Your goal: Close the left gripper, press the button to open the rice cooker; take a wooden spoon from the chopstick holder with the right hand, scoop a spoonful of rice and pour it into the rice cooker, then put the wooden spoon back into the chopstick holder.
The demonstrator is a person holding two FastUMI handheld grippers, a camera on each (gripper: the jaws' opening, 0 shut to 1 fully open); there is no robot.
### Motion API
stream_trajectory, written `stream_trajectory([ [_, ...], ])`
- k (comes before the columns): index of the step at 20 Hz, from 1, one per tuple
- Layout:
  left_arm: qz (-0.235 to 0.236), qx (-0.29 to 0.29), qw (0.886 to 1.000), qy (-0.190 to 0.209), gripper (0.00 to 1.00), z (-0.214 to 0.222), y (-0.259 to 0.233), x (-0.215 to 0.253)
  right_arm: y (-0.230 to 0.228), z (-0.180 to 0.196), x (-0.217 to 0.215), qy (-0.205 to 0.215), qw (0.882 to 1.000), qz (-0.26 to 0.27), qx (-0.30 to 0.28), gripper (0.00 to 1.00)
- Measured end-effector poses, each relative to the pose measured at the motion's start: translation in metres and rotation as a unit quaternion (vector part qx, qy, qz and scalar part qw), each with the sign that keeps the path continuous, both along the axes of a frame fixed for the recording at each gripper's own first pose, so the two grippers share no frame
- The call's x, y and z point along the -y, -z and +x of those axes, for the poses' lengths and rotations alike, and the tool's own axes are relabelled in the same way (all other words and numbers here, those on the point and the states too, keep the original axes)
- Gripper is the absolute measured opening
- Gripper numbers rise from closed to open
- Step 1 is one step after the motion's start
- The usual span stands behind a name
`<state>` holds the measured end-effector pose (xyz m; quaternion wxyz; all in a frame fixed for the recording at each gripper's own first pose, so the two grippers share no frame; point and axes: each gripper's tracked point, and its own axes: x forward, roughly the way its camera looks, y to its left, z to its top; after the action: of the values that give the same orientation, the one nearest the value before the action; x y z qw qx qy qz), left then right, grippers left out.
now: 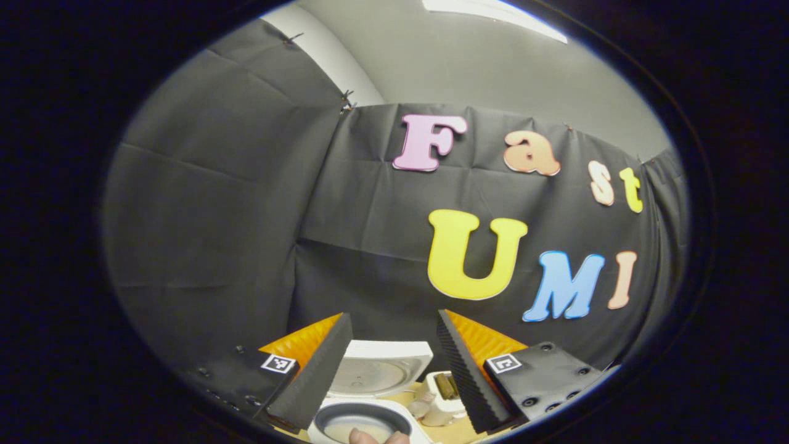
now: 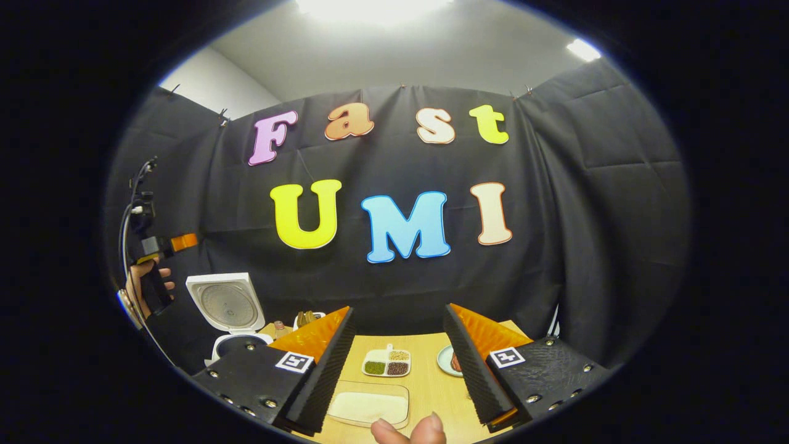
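Observation:
In the left gripper view my left gripper (image 1: 393, 317) is open and holds nothing. Between and below its fingers stands the white rice cooker (image 1: 377, 369) with its lid raised and the dark inner pot (image 1: 363, 420) showing. To the right of the cooker is the white chopstick holder (image 1: 445, 388) with wooden utensils in it. My right gripper (image 2: 398, 309) is open and empty above the wooden table (image 2: 431, 394). Below it lies a clear tray of rice (image 2: 370, 407). The right gripper view has the open rice cooker (image 2: 227, 308) at far left, the chopstick holder (image 2: 306, 319) beside it, and a hand holding the left gripper (image 2: 157, 246) above.
A divided dish of coloured grains (image 2: 387, 364) and a small plate (image 2: 447, 359) sit behind the rice tray. Fingertips of a person (image 2: 408, 430) show at the bottom edge. Black cloth walls close off the back and both sides of the table.

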<state>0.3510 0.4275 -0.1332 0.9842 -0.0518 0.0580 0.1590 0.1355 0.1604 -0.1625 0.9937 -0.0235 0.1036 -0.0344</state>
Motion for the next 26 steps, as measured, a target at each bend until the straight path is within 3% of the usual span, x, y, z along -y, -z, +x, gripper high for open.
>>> stream_trajectory([
  [5,0.015,-0.092,0.995,-0.02,0.96,0.085,0.086,-0.04,0.009,0.003,-0.012,0.007,0.999,-0.037,-0.021,0.88],
  [7,0.032,-0.104,0.994,-0.023,0.92,0.108,0.101,-0.047,0.015,0.002,-0.017,0.01,0.999,-0.041,-0.029,0.89],
  [8,0.04,-0.108,0.993,-0.023,0.96,0.115,0.107,-0.047,0.019,0.002,-0.018,0.009,0.998,-0.047,-0.035,0.88],
  [11,0.028,-0.167,0.985,-0.029,0.93,0.124,0.144,-0.045,0.032,0.005,-0.024,0.007,0.997,-0.058,-0.05,0.88],
  [13,0.036,-0.151,0.987,-0.034,0.98,0.131,0.139,-0.049,0.037,0.006,-0.025,0.007,0.997,-0.05,-0.059,0.88],
  [14,0.037,-0.151,0.987,-0.036,0.95,0.133,0.139,-0.051,0.039,0.007,-0.027,0.004,0.997,-0.047,-0.063,0.88],
  [20,0.032,-0.145,0.989,-0.026,0.97,0.111,0.138,-0.036,0.041,0.011,-0.035,-0.01,0.997,-0.037,-0.065,0.88],
  [26,0.041,-0.142,0.989,-0.024,0.98,0.031,0.153,0.011,0.042,0.001,-0.028,-0.012,0.997,-0.025,-0.068,0.88],
])
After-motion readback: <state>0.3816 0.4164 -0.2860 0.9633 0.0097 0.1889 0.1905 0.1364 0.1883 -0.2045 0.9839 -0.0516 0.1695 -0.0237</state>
